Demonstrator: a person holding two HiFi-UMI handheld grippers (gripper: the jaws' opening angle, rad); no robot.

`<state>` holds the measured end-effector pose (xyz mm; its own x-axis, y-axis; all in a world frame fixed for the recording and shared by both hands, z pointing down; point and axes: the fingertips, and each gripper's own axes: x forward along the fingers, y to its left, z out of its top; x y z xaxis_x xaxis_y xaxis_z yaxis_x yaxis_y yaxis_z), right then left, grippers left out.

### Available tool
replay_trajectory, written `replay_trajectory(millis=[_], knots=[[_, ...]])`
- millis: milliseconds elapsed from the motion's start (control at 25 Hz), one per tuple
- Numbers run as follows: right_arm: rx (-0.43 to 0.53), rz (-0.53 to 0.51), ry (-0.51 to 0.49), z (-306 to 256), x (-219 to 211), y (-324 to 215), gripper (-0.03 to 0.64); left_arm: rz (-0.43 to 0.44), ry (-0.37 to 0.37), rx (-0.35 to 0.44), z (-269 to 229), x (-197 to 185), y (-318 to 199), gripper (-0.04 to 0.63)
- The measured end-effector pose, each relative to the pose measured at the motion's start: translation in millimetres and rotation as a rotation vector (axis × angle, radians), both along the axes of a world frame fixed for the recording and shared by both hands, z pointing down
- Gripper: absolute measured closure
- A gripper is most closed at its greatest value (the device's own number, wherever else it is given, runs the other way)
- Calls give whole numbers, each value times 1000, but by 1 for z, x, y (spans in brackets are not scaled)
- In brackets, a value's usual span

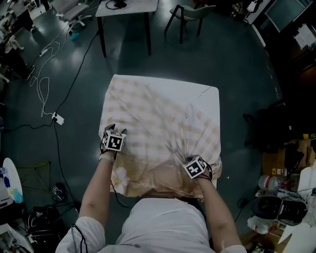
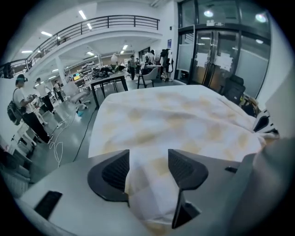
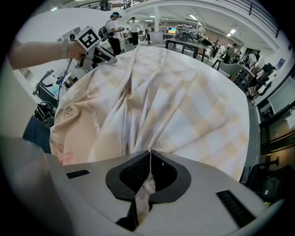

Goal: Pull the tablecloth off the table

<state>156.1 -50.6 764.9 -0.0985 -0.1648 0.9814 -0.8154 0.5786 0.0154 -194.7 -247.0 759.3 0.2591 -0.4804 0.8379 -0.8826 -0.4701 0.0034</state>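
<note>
A pale yellow-checked tablecloth (image 1: 158,113) covers the small table and is bunched into folds along the near edge. My left gripper (image 1: 114,130) is at the cloth's near left corner. In the left gripper view its jaws (image 2: 148,162) stand wide apart, with a loose fold of the tablecloth (image 2: 175,115) lying between the pads. My right gripper (image 1: 193,161) is at the near right edge, pointing steeply down. There its pads (image 3: 150,154) are shut on a gathered pleat of the tablecloth (image 3: 175,101), and creases fan out from that grip. The left gripper (image 3: 109,58) also shows far left in the right gripper view.
Beyond the table stand a black-legged desk (image 1: 126,7) and a chair (image 1: 190,12). Cables (image 1: 44,94) and a power strip (image 1: 58,118) lie on the floor at left. Boxes and gear (image 1: 281,197) crowd the right side. People (image 2: 25,110) stand at the far left.
</note>
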Motion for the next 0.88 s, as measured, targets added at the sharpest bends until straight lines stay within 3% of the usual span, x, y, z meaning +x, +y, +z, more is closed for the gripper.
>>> replay_trajectory(millis=[280,480,520,880], knots=[[0,20,-14,0,5,0,588,-54,84,-2,9,5,-5,349],[10,21,-31,2,5,0,588,6,102,-49,10,31,20,549],[12,20,-33,2,5,-1,588,13,113,-49,11,39,27,564],[32,5,-60,4,3,-5,588,110,170,-72,10,121,91,574]])
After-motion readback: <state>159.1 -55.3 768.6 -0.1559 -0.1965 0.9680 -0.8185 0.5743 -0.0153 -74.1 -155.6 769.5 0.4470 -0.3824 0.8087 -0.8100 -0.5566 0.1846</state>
